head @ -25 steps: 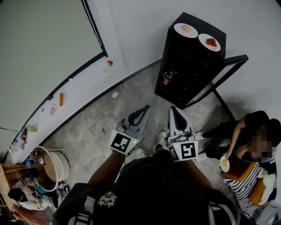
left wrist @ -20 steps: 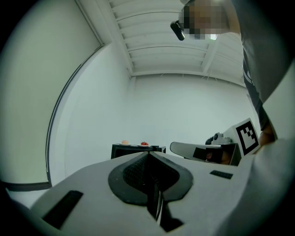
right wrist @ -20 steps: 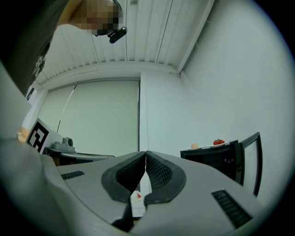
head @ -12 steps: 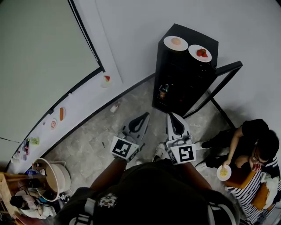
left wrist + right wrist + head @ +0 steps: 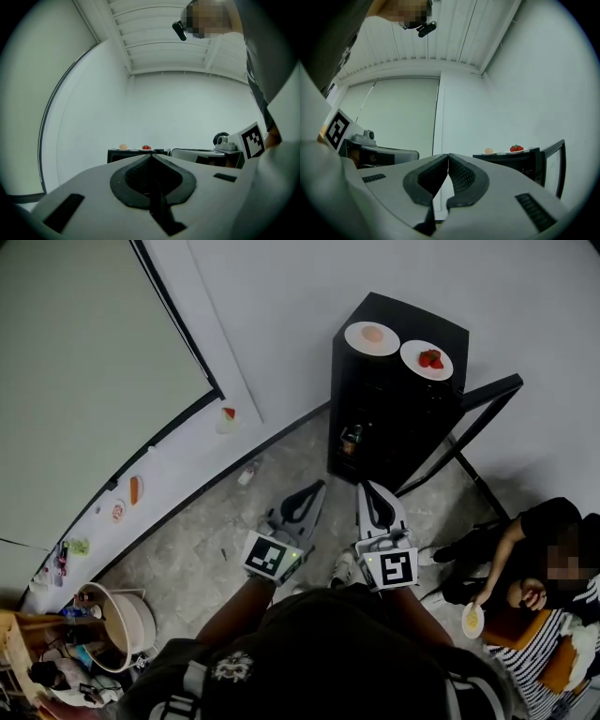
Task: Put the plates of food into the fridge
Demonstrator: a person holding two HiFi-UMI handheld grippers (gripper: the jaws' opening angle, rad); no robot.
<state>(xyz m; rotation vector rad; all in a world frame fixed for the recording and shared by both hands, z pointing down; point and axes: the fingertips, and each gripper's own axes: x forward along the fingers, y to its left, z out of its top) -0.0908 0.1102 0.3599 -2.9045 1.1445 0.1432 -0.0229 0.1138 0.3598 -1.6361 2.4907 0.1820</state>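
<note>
A small black fridge [image 5: 398, 399] stands against the white wall with its glass door [image 5: 473, 427] swung open to the right. On its top lie two white plates: one with a pale bun [image 5: 372, 337], one with red strawberries [image 5: 427, 359]. Both plates show small in the left gripper view [image 5: 123, 147] and in the right gripper view [image 5: 516, 149]. My left gripper [image 5: 314, 488] and right gripper [image 5: 364, 488] are held side by side before the fridge, well short of it. Both are shut with nothing between the jaws.
A bottle [image 5: 352, 439] stands on a shelf inside the fridge. A person [image 5: 534, 568] sits on the floor at the right with a plate [image 5: 472, 620]. A white ledge [image 5: 178, 460] along the left wall bears small food items. A round tub [image 5: 122, 622] stands at lower left.
The view has shifted a little; the fridge sits slightly lower and nearer the middle than a second ago. Both grippers have edged toward it, still shut. The seated person lowered the plate.
</note>
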